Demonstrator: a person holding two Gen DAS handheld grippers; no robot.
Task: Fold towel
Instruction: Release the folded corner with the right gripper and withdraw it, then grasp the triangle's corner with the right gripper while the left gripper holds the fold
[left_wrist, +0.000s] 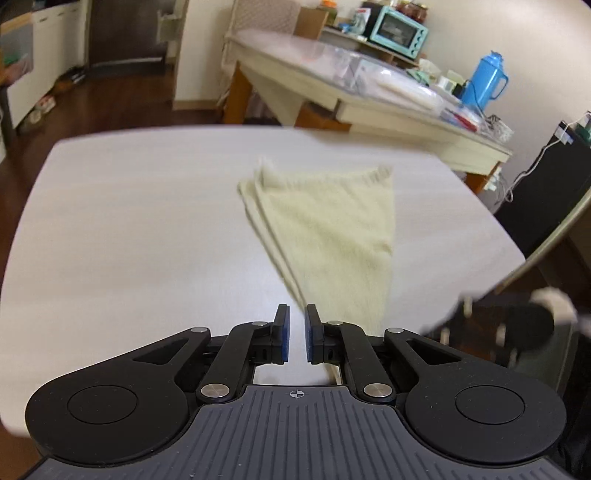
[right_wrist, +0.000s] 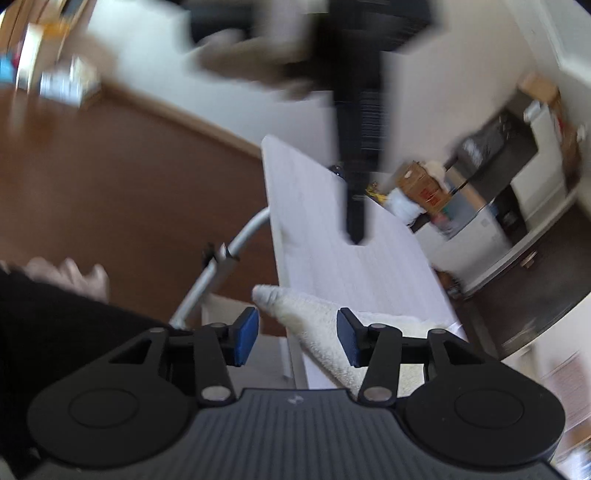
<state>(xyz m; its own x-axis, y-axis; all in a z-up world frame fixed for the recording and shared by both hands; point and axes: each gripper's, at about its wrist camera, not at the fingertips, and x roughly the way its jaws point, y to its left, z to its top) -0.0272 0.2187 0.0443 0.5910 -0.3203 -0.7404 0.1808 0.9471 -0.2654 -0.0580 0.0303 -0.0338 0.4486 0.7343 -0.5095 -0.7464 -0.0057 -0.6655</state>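
A cream towel lies folded into a layered triangle on the white table, its point toward me. My left gripper hovers just above the table at that near point, jaws a small gap apart with nothing between them. In the right wrist view the towel has a corner over the table's edge. My right gripper is open and straddles this corner without touching it. The other gripper appears dark and blurred above the table.
A second table with a blue jug and a teal oven stands beyond. A metal chair frame sits beside the table's edge. Brown floor lies around. A black unit stands at the right.
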